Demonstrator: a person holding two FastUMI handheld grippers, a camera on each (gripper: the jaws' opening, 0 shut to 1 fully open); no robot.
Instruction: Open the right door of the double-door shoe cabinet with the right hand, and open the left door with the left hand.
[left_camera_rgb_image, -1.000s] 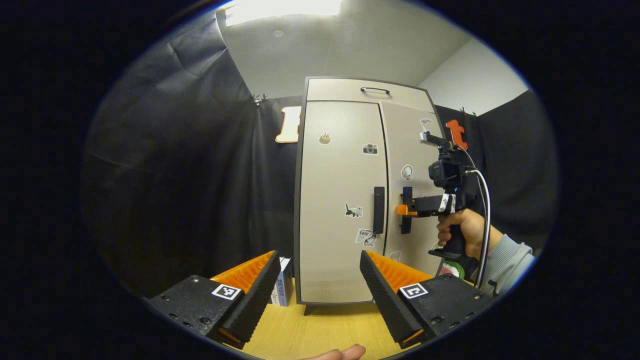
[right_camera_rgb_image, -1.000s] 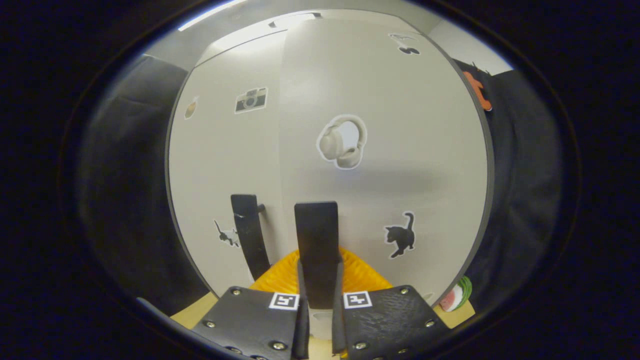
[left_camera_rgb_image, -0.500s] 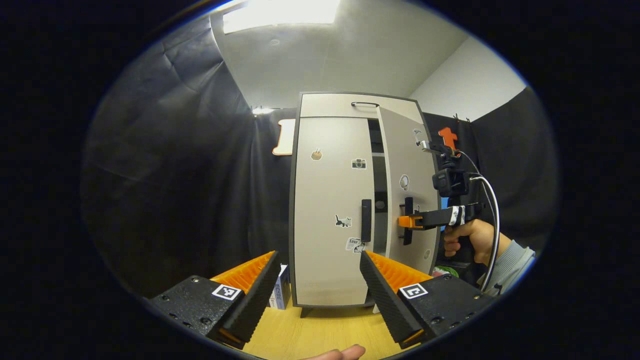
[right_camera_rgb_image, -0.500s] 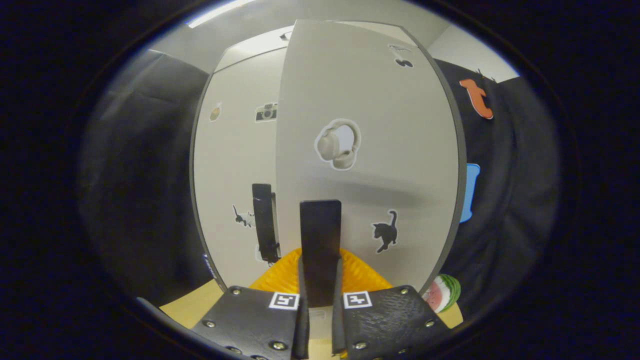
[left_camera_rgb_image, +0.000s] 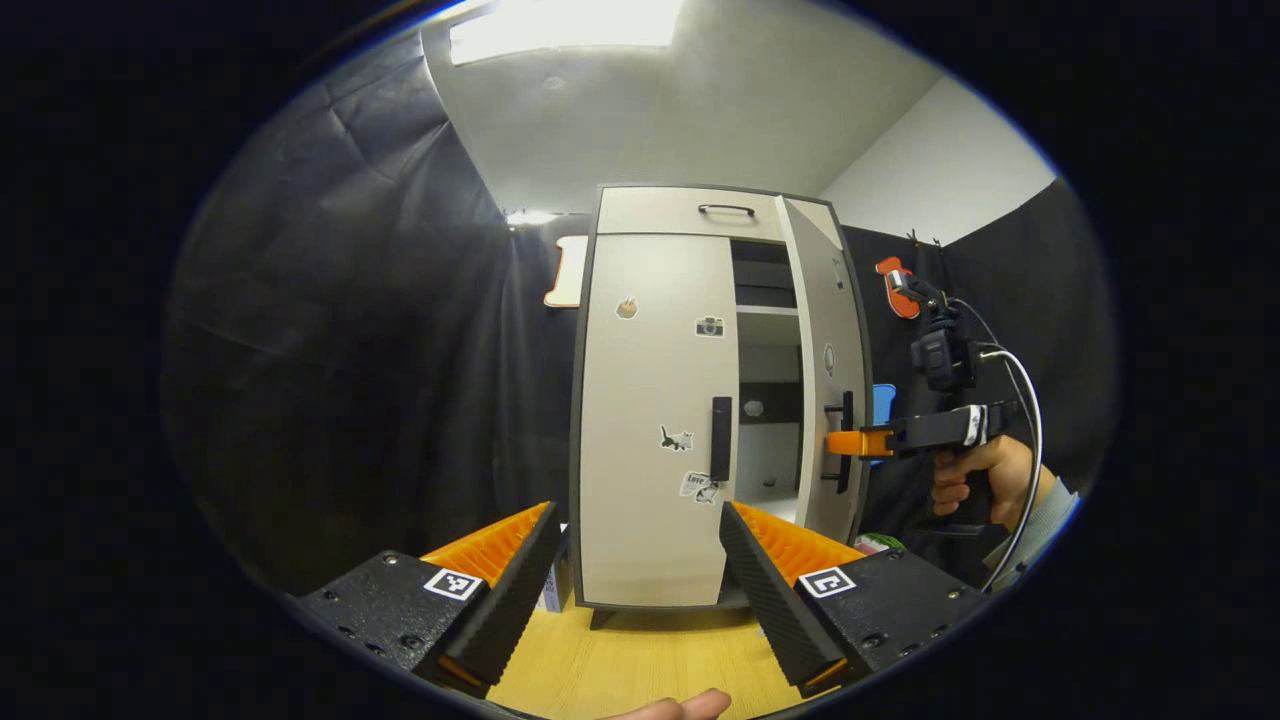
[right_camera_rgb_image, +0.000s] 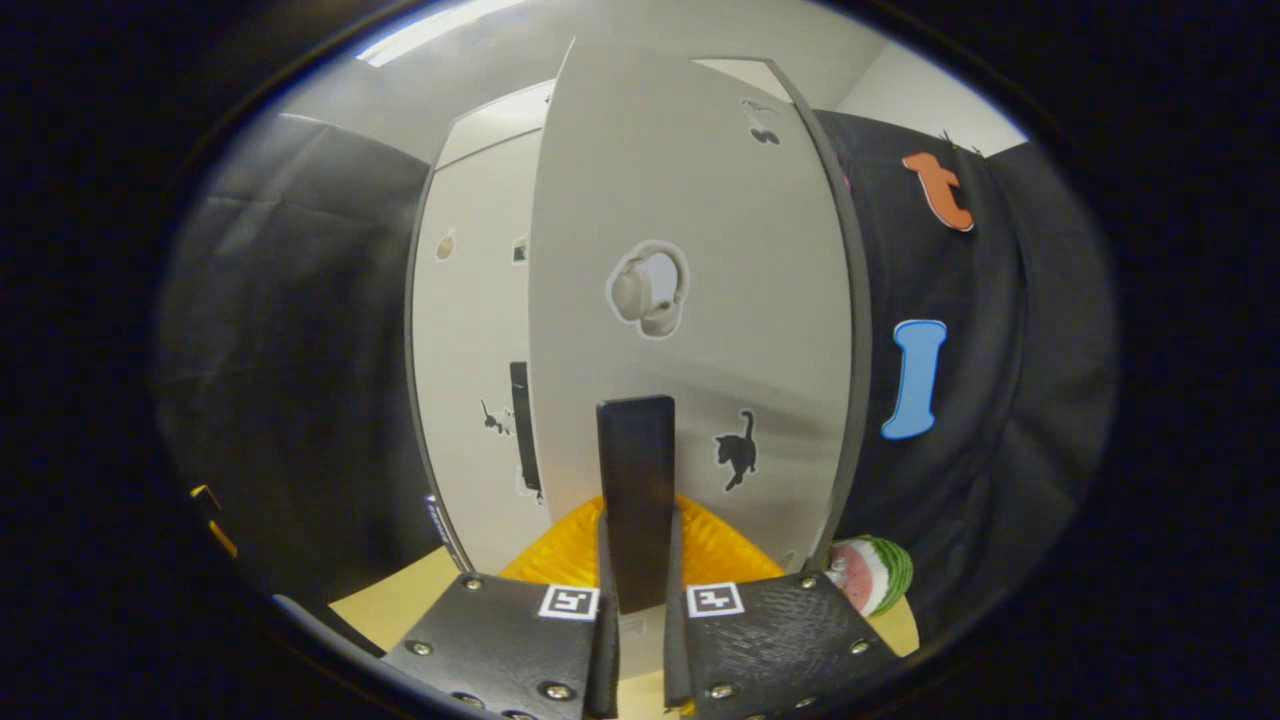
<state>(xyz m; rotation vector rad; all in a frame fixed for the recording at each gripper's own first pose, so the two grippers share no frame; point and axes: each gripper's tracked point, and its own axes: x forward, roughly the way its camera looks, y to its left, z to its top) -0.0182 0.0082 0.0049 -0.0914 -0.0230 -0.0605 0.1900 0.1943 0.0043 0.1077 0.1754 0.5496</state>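
right hand-held gripper (right_camera_rgb_image: 637, 640): clamped on right door handle (right_camera_rgb_image: 636, 500) | right door (right_camera_rgb_image: 690, 300): ajar | left hand-held gripper (left_camera_rgb_image: 635, 580): released, apart from left door (left_camera_rgb_image: 650, 420)

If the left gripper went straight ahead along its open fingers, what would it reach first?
Probably the closed beige left door of the shoe cabinet, near its black vertical handle. The left gripper is open and apart from it; depth is hard to judge.
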